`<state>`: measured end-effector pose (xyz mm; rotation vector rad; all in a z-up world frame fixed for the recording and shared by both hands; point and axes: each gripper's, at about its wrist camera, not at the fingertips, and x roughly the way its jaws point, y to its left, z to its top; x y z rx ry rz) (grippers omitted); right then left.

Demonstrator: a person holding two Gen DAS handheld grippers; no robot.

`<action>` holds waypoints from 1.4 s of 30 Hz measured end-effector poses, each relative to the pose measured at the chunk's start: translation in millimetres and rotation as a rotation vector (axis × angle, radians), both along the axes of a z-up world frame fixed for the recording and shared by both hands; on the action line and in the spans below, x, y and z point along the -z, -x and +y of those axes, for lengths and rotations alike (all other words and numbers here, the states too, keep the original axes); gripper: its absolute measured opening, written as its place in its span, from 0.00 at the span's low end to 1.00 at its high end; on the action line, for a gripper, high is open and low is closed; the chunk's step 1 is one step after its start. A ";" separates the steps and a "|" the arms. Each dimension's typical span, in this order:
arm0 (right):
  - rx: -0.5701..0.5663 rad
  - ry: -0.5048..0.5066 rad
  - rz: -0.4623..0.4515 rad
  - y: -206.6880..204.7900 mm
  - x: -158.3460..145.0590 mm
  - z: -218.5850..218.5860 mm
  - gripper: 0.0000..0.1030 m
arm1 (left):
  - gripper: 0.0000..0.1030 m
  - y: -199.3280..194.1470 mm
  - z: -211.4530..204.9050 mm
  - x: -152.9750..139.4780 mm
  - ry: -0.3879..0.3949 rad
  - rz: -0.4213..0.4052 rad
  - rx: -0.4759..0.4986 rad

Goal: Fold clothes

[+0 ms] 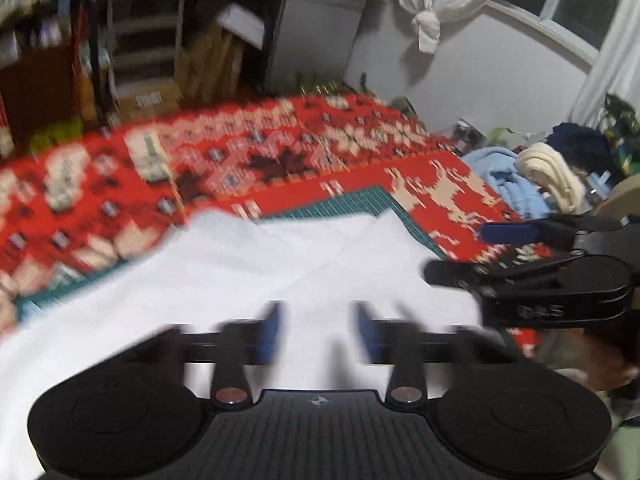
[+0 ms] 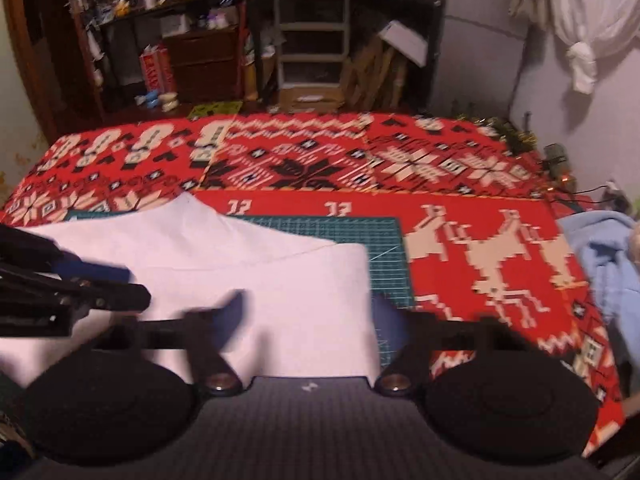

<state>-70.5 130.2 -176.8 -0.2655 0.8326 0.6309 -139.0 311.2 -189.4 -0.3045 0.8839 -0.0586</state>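
White cloth [image 2: 256, 280]: lies flat on green mat [image 2: 360, 236], under and ahead of both jaws. Left gripper [image 1: 318, 330]: jaws spread, empty. Right gripper [image 2: 312, 316]: jaws spread wide, empty.

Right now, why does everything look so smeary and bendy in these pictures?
In the left wrist view, motion blur smears the red patterned blanket and the left claw, while the white garment looks washed out. In the right wrist view the blanket is sharper, but the right claw is blurred. Both fisheye views curve the room's edges.
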 end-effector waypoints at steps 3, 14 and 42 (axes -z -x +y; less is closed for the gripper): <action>-0.030 -0.006 0.042 -14.0 14.7 8.3 0.09 | 0.04 -8.0 7.0 16.5 0.055 0.042 -0.031; 0.050 -0.061 0.076 -87.3 51.4 8.3 0.00 | 0.03 1.5 29.1 34.2 0.048 0.055 -0.044; 0.176 -0.098 0.102 56.6 31.5 -49.0 0.13 | 0.23 18.9 55.4 38.9 0.068 0.078 -0.173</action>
